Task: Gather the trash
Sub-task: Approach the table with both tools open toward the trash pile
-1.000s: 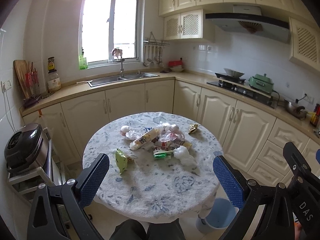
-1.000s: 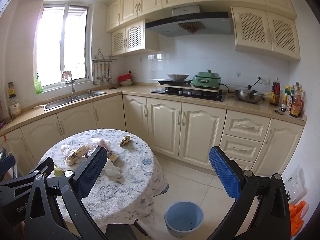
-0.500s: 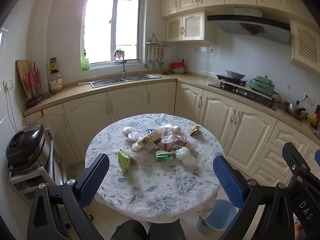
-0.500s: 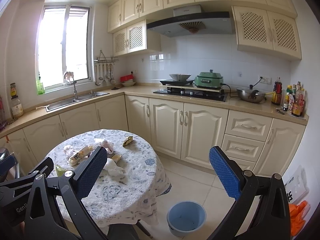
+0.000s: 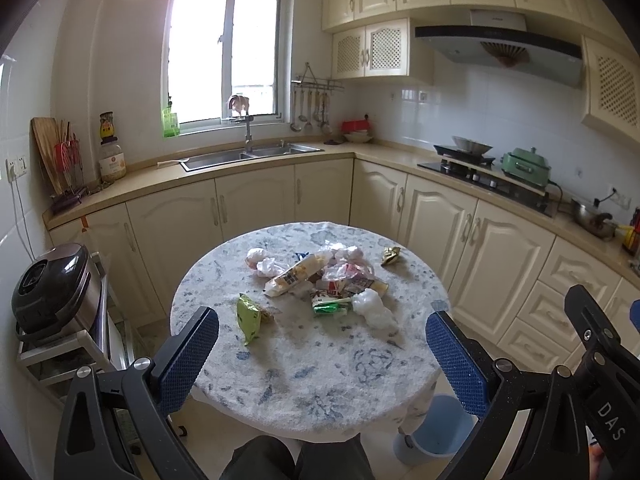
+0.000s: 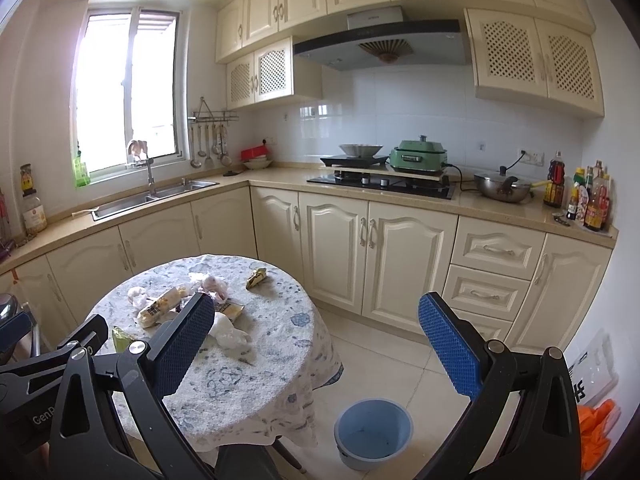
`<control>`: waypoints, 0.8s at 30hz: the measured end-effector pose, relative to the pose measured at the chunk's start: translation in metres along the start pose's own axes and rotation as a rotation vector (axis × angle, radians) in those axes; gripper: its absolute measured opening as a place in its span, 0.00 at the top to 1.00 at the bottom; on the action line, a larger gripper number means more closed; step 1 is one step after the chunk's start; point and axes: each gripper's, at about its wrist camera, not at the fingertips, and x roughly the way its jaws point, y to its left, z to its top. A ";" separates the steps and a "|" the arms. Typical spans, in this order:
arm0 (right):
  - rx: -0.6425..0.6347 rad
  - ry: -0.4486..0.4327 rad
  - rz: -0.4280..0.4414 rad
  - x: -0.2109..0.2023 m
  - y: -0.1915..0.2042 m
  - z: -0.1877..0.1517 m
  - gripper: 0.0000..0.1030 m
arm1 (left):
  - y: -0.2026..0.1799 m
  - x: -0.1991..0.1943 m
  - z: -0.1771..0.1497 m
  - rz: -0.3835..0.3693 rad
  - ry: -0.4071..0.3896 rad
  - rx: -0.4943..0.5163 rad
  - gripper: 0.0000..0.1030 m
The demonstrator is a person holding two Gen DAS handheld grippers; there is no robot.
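Left wrist view: trash heaped mid-bench, both grippers empty and spread wide.

Left wrist view: the left gripper [image 5: 318,354] has its fingers wide apart, holding nothing; "DAS" reads on the right gripper's body at the edge. On the round bench [image 5: 320,384] the long snack packet [image 5: 296,274] runs diagonally, a green wrapper [image 5: 248,317] nearer the camera than it. Right wrist view: the right gripper [image 6: 316,346] is likewise wide and empty; "Gen" shows on the left gripper's frame. Only here is the blue bin [image 6: 374,432] seen whole, on the floor beside the bench.
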 end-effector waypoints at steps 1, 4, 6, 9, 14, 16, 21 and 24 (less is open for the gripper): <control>0.002 0.000 0.003 0.000 0.000 0.000 0.00 | 0.000 0.000 0.000 -0.001 0.000 -0.001 0.01; 0.003 0.005 0.005 0.001 0.000 0.000 0.00 | 0.000 0.000 0.000 0.003 0.002 0.000 0.01; 0.002 0.008 0.003 0.001 0.001 0.000 0.00 | 0.000 0.001 0.000 0.003 0.005 0.000 0.01; 0.002 0.008 0.005 0.001 0.002 0.000 0.00 | 0.000 0.002 0.000 0.003 0.008 -0.002 0.01; 0.001 0.009 0.005 0.002 0.002 0.000 0.00 | 0.000 0.002 0.001 0.001 0.009 -0.003 0.01; 0.001 0.009 0.004 0.002 0.003 0.000 0.00 | 0.001 0.003 0.001 0.001 0.009 -0.004 0.01; 0.000 0.009 0.005 0.002 0.002 0.000 0.00 | 0.001 0.003 0.001 0.001 0.009 -0.003 0.01; 0.001 0.011 0.005 0.002 0.002 0.000 0.00 | 0.002 0.003 0.001 0.002 0.013 -0.004 0.01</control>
